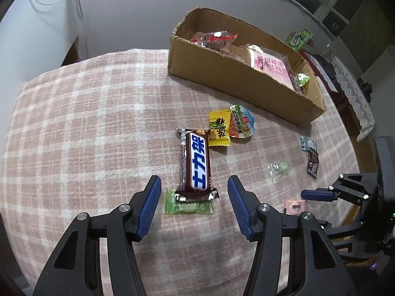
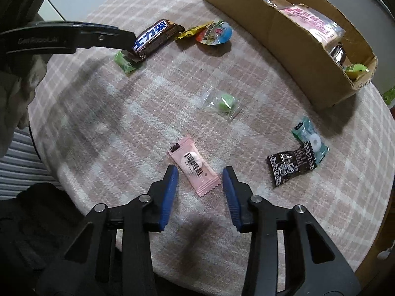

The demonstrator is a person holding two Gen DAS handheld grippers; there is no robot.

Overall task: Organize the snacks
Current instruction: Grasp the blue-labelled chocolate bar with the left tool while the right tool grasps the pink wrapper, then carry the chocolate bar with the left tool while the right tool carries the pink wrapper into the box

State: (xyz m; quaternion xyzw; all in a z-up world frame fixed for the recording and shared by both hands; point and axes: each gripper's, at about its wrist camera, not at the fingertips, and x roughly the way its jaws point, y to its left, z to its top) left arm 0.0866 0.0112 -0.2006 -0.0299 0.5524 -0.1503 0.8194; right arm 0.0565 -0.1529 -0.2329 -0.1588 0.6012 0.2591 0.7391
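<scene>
A brown chocolate bar [image 1: 196, 165] with blue-and-white lettering lies on the checked tablecloth [image 1: 86, 123]. Its near end rests on a green candy [image 1: 188, 204]. My left gripper [image 1: 193, 182] points down over that end, open, one pad on each side and neither touching. A pink wrapped candy [image 2: 193, 166] lies between the pads of my right gripper [image 2: 200, 172], which is open with small gaps on both sides. The cardboard box [image 1: 234, 81] at the back holds a red packet [image 1: 217, 39] and a pink pack [image 1: 274, 69].
Loose on the cloth are a yellow packet [image 1: 218, 128], a jelly cup [image 1: 242, 122], a clear-wrapped green sweet [image 2: 222, 102], a teal mint [image 2: 309, 135] and a black wrapper [image 2: 291, 164]. The round table's edge [image 2: 370, 234] curves close on the right.
</scene>
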